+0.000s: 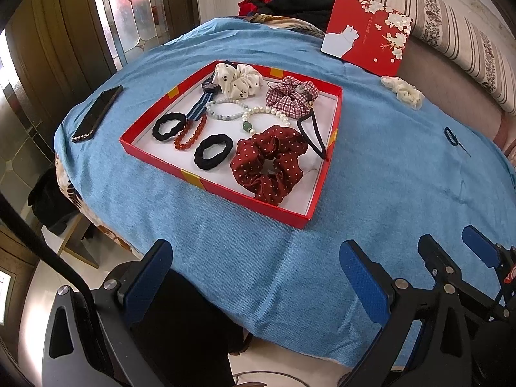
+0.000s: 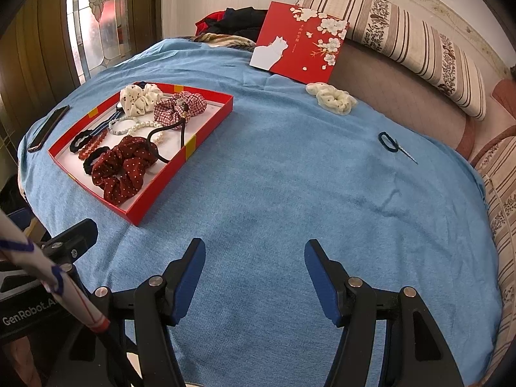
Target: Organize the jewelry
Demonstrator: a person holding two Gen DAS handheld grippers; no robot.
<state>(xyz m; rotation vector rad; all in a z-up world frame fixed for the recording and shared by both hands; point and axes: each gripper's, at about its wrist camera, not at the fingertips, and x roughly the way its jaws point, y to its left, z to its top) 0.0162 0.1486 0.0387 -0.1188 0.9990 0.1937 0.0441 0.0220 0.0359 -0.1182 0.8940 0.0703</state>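
A shallow red box with a white floor lies on the blue cloth. It holds a dark red dotted scrunchie, a plaid scrunchie, a cream dotted scrunchie, two black hair ties, bead bracelets and a striped watch. A cream scrunchie and a small dark hair tie with a clip lie on the cloth outside the box. My left gripper and my right gripper are open and empty, near the front edge.
The red box lid leans against a striped cushion at the back. A black phone lies left of the box. Dark clothes are heaped at the far edge. The cloth drops off at left and front.
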